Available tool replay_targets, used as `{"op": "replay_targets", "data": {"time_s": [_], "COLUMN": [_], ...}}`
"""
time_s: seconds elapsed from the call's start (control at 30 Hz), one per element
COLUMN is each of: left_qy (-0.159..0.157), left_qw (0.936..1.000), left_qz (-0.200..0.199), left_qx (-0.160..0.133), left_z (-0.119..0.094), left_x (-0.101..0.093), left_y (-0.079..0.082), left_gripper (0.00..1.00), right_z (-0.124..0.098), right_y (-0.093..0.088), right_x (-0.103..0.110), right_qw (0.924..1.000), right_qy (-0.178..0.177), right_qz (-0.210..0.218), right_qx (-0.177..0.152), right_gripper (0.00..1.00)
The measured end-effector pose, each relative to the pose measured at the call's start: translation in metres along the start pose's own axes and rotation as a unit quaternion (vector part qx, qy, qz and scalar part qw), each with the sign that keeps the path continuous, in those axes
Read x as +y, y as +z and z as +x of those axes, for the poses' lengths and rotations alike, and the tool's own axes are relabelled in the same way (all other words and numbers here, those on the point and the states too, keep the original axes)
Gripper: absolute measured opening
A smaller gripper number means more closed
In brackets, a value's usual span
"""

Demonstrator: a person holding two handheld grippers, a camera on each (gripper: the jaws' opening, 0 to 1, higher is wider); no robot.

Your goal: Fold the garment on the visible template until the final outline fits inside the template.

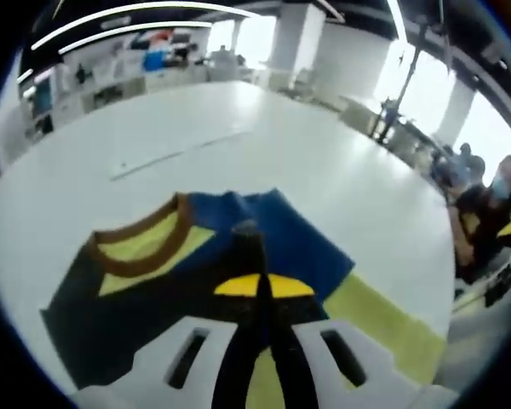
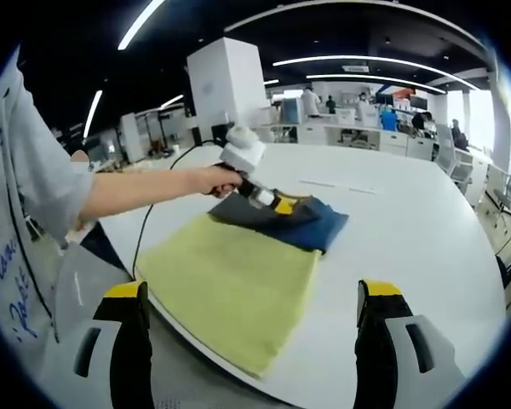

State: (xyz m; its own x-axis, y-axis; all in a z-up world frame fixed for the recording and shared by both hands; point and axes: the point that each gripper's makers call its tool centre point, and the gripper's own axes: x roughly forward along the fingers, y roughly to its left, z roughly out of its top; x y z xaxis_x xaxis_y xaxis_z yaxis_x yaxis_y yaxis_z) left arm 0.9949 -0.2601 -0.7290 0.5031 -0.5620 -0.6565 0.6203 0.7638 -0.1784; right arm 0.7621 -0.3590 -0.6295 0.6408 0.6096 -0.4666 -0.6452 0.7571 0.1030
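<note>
Item: garment [image 2: 281, 217], dark navy and blue with a yellow-lined brown collar [image 1: 140, 247]. It lies folded on the white worktop [image 2: 409, 230], at frame centre in the right gripper view, its near part overlapping the far end of the yellow template [image 2: 230, 290].

Item: left claw [image 2: 272, 203]. You hold it by hand [image 2: 213, 181] at the garment's far edge. Its jaws are closed together, apparently pinching a fold of dark fabric, though the blur leaves the grip uncertain. The placement suits drawing a layer over to shrink the outline.

Item: right claw [image 2: 251, 328]. Its jaws stand wide apart at the bottom of its frame, holding nothing and touching nothing, held back near the template's lower edge, likely waiting to pin or smooth.
</note>
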Motion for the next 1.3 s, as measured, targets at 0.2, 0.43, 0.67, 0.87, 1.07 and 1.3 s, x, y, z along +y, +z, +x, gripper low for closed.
{"op": "replay_targets", "data": {"time_s": [0.2,0.43,0.67,0.87,1.07,1.3], "left_qy": [-0.005,-0.011,-0.014,-0.015,-0.021,-0.021], "left_qw": [1.0000,0.9999,0.9998,0.9997,0.9995,0.9993], "left_qz": [0.007,0.012,0.015,0.015,0.018,0.020], "left_qx": [-0.003,0.002,0.008,0.010,0.016,0.023], "left_z": [-0.001,-0.001,0.002,0.003,0.003,0.008], "left_x": [-0.003,-0.009,-0.015,-0.017,-0.022,-0.024], "left_y": [-0.001,-0.006,-0.012,-0.017,-0.023,-0.030], "left_gripper": [0.00,0.00,0.00,0.00,0.00,0.00], "right_z": [0.001,0.000,-0.001,-0.002,-0.003,-0.002], "right_y": [0.001,0.001,-0.001,-0.001,-0.004,-0.003], "right_x": [0.001,0.002,0.002,0.002,0.001,0.002], "right_qw": [1.0000,1.0000,1.0000,1.0000,1.0000,1.0000], "right_qy": [0.001,0.003,0.002,0.001,-0.001,0.001], "right_qz": [-0.002,-0.004,-0.006,-0.002,0.000,-0.001], "right_qx": [0.001,0.000,0.003,0.001,0.003,0.003], "right_gripper": [1.00,1.00,1.00,1.00,1.00,1.00]}}
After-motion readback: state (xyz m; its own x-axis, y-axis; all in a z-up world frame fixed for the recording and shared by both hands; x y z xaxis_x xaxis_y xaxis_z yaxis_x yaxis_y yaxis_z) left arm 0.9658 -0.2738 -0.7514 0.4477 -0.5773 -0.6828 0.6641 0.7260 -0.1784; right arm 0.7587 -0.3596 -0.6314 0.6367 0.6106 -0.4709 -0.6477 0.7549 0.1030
